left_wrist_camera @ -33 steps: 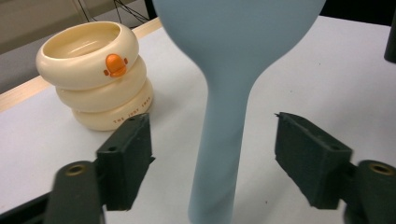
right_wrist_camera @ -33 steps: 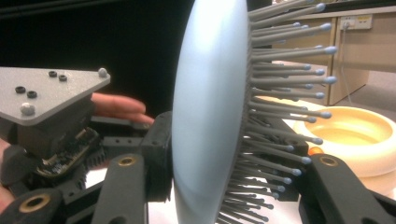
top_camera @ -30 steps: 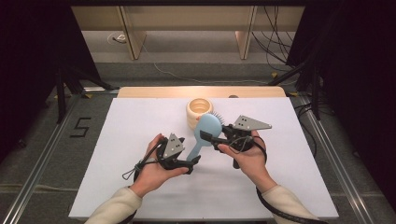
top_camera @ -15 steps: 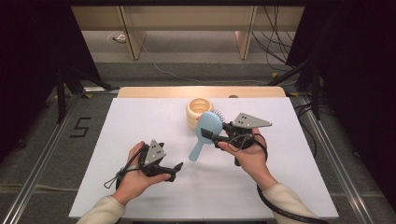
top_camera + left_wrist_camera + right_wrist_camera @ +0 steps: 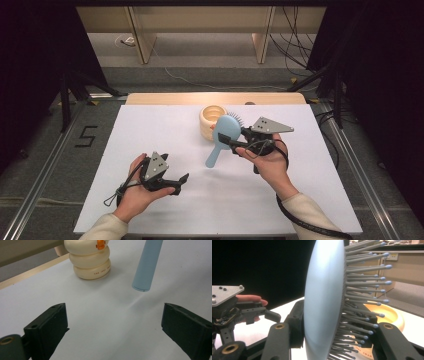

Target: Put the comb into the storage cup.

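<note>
A light blue hairbrush (image 5: pixel 223 139) is held above the white table, head up and handle slanting down to the left. My right gripper (image 5: pixel 229 140) is shut on its head; in the right gripper view the jaws clamp the smooth back and the bristle side of the hairbrush (image 5: pixel 324 302). My left gripper (image 5: pixel 181 183) is open near the table's front left, apart from the brush. In the left gripper view its jaws stand wide with bare table between them, and the brush handle (image 5: pixel 147 265) hangs ahead.
A cream ring-shaped container (image 5: pixel 212 120) stands at the back centre just behind the brush, and in the left gripper view the container (image 5: pixel 91 263) has an orange mark. The white table (image 5: pixel 150 135) has a wooden far edge. My left gripper (image 5: pixel 249 312) appears far off.
My left gripper has drawn back from the brush handle toward the front left and now stands open. The right gripper keeps the brush in about the same place.
</note>
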### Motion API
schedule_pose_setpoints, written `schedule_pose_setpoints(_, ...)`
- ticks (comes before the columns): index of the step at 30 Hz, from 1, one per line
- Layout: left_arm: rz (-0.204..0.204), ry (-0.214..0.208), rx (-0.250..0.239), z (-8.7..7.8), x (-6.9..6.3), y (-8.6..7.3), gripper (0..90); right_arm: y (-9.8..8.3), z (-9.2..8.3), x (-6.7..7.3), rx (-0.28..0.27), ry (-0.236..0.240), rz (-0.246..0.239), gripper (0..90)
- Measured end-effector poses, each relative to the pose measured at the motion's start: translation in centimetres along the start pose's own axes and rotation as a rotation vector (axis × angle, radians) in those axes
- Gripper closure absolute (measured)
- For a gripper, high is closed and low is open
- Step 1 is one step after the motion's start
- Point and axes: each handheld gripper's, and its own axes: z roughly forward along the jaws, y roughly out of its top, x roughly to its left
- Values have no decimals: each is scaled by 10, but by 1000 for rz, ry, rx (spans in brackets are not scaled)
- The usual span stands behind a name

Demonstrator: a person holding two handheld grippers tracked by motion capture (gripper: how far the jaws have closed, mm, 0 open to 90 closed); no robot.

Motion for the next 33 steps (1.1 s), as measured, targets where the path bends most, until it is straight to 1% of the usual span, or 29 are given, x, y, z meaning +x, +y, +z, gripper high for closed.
schedule_pose_setpoints(6, 4, -2, 7, -2, 0, -1, 67, 3, 0, -4, -9, -11, -4, 518)
schedule_pose_setpoints(11, 3, 3, -6, -2, 2, -1, 73, 6, -1, -8, -16, -28, -6, 519)
schedule_pose_setpoints(17, 10, -8, 1, -2, 3, -3, 76, 8, -2, -11, -17, -40, -10, 519)
schedule_pose_setpoints(26, 3, -3, -3, -1, 5, -4, 88, 11, -3, -15, -20, -56, -23, 519)
schedule_pose_setpoints(33, 0, -4, -2, -1, 5, -5, 94, 14, -3, -18, -24, -67, -23, 519)
